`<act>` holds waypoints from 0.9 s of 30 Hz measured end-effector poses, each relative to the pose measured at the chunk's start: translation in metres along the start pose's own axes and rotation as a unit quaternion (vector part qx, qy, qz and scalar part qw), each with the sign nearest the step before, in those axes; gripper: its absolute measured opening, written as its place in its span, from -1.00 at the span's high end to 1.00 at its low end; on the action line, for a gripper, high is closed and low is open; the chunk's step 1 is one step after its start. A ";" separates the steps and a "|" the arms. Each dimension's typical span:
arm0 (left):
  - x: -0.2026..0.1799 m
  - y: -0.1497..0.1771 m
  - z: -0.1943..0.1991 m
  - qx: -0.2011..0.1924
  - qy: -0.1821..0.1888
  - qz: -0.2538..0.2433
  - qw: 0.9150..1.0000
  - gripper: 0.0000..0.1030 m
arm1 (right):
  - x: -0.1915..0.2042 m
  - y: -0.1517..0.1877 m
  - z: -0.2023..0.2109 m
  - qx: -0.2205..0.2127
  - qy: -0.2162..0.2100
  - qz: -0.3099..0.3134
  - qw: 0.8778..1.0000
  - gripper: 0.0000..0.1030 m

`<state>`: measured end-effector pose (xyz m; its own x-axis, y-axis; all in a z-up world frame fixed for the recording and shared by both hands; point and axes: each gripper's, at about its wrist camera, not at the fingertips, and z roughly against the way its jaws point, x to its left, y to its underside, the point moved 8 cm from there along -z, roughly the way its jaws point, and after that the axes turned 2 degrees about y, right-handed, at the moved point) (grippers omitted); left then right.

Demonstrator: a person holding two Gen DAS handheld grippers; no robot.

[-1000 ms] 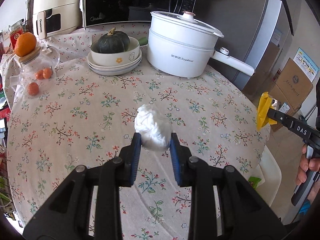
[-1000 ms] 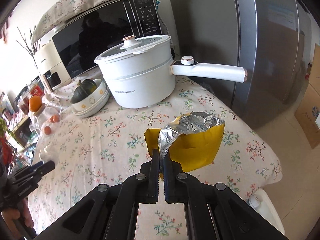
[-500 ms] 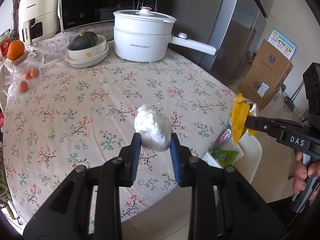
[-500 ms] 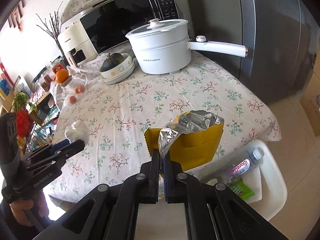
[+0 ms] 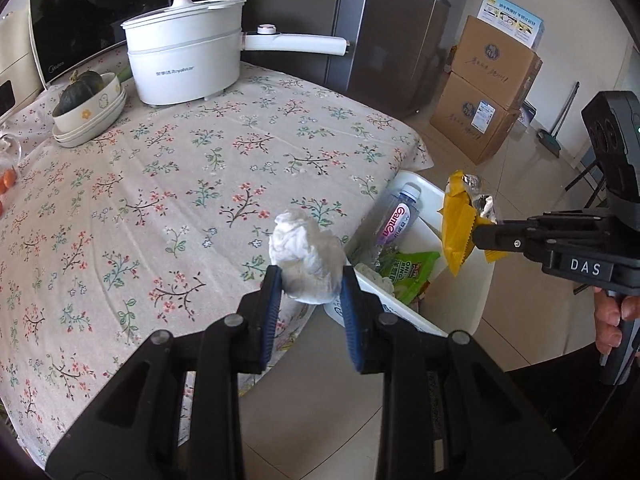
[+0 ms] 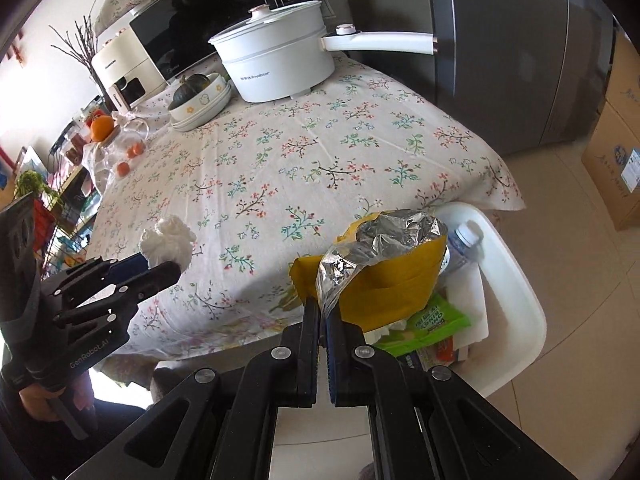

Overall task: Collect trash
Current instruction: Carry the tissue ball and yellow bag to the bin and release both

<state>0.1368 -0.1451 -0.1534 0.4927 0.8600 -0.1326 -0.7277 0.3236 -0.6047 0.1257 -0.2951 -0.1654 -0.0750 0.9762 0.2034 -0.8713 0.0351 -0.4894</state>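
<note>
Left gripper (image 5: 310,282): levelled over the table (image 5: 160,184) edge, fingers clamped on a crumpled white tissue wad (image 5: 306,258). Right gripper (image 6: 323,312): extended over the white bin (image 6: 516,280) beside the table, fingers pinched together on a yellow foil-lined wrapper (image 6: 384,276). Bin held a plastic bottle (image 5: 396,220) and a green packet (image 5: 408,270).

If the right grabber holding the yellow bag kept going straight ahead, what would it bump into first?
Probably the white trash bin. The right gripper points over the table corner with the yellow bag in front of it, and the bin sits just beyond and below. Depth is hard to judge, so it might pass over it.
</note>
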 end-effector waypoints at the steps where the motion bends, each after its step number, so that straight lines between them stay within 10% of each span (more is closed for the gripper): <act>1: -0.007 0.000 -0.004 0.003 0.003 -0.007 1.000 0.39 | -0.007 0.004 -0.001 0.003 0.003 -0.004 1.000 0.92; 22: -0.092 -0.004 -0.092 0.055 0.037 -0.060 0.996 0.35 | -0.111 0.039 -0.003 0.032 0.035 -0.090 0.995 0.91; 27: -0.079 -0.011 -0.094 0.045 -0.012 -0.050 0.998 -0.42 | -0.114 0.038 -0.005 0.036 0.038 -0.093 0.994 0.90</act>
<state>0.1505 -0.2531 -0.2101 0.5542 0.8305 -0.0560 -0.7163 0.4415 -0.5404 0.1037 -0.4041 -0.2114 0.1247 0.9679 0.2183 -0.8995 0.2031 -0.3869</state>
